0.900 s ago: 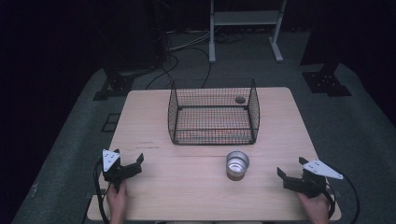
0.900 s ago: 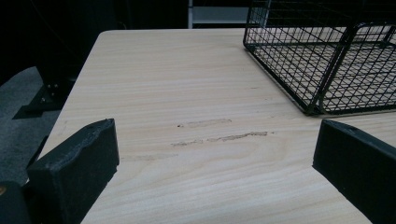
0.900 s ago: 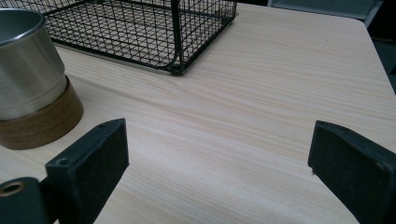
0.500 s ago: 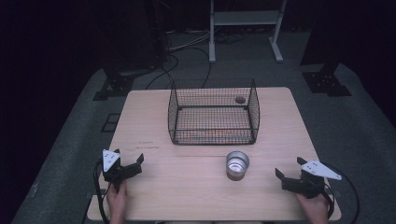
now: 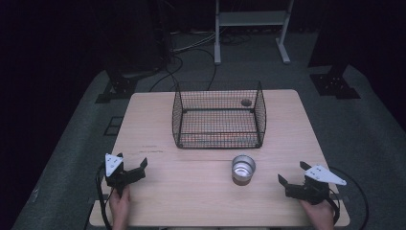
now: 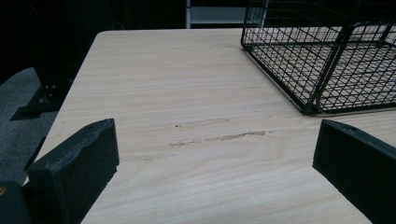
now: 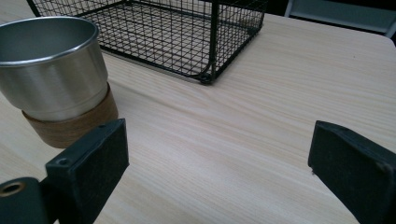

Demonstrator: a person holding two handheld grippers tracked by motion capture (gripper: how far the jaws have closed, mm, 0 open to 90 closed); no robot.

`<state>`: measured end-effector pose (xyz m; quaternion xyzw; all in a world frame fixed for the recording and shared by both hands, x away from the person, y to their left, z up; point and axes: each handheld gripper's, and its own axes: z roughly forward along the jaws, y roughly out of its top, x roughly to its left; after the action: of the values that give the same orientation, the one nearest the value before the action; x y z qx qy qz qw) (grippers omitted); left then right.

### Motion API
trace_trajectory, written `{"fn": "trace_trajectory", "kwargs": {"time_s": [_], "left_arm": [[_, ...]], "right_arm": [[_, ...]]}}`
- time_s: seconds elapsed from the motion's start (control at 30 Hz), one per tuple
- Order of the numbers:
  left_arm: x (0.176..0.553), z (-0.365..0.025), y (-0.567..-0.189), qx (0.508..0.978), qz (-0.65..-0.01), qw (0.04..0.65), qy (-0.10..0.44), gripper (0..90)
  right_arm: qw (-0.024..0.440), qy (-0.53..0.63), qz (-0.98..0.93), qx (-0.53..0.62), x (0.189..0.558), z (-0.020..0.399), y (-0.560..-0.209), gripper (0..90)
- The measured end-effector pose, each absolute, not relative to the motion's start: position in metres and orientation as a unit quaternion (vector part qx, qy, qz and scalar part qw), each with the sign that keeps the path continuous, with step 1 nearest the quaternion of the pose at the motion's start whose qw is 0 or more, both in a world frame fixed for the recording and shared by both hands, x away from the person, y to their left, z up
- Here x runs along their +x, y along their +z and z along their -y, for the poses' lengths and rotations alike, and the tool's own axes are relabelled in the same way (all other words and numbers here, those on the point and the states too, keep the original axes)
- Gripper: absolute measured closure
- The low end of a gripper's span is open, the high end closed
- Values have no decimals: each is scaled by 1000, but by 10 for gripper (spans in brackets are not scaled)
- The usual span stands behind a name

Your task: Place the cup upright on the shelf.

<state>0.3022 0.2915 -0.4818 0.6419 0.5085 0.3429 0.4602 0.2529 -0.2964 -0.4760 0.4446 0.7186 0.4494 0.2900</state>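
Note:
A steel cup (image 5: pixel 243 168) with a brown band round its base stands upright on the wooden table (image 5: pixel 201 201), in front of a black wire basket (image 5: pixel 219 115). My right gripper (image 5: pixel 293 173) rests open near the front right edge, to the right of the cup and apart from it. In the right gripper view the cup (image 7: pixel 51 60) stands beyond the left jaw of that gripper (image 7: pixel 219 140), with bare wood between the jaws. My left gripper (image 5: pixel 132 160) is open at the front left. Bare table lies between the jaws of the left gripper (image 6: pixel 217 135), and the basket (image 6: pixel 327 60) sits ahead on the right.
A small dark round spot (image 5: pixel 246 102) shows through the basket's far right corner; I cannot tell what it is. Faint scuff marks (image 6: pixel 219 136) cross the wood ahead of my left gripper. Dark floor, cables and a metal stand (image 5: pixel 251 28) lie beyond the table.
My right gripper has edged slightly left towards the cup. The left gripper, cup and basket have stayed put.

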Motion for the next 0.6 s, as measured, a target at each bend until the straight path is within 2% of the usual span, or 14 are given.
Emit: {"fn": "trace_trajectory", "kwargs": {"time_s": [0.6], "left_arm": [[302,-292,-482,642,-509,460,343,0]], "right_arm": [[279,460,-734,415,250,279,-469,45]]}}
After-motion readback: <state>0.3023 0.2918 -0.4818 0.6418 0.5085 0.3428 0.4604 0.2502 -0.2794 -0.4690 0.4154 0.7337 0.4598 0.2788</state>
